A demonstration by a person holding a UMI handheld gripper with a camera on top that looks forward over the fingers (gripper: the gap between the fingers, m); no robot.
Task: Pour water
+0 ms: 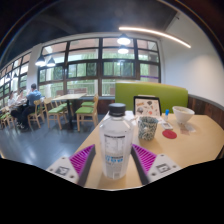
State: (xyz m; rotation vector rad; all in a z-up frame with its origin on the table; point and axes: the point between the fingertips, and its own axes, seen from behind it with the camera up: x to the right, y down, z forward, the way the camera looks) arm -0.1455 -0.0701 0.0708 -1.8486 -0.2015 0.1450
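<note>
Bottle [116, 145] base hidden between fingers [82, 156]

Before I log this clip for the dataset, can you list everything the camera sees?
Clear plastic water bottle: one, transparent with a white cap, between the fingers.
Patterned glass cup: one, greenish, on the table beyond the bottle.
White ceramic cup: one, white, farther along the table.
Framed black-and-white card: one, upright behind the cups.
Light wooden table: one, beige, under everything.
Green sofa: one, behind the table.
Green chairs: several, by the windows.
Seated person: one, far side.
Gripper: one, magenta pads, fingers against the bottle's sides.
</note>
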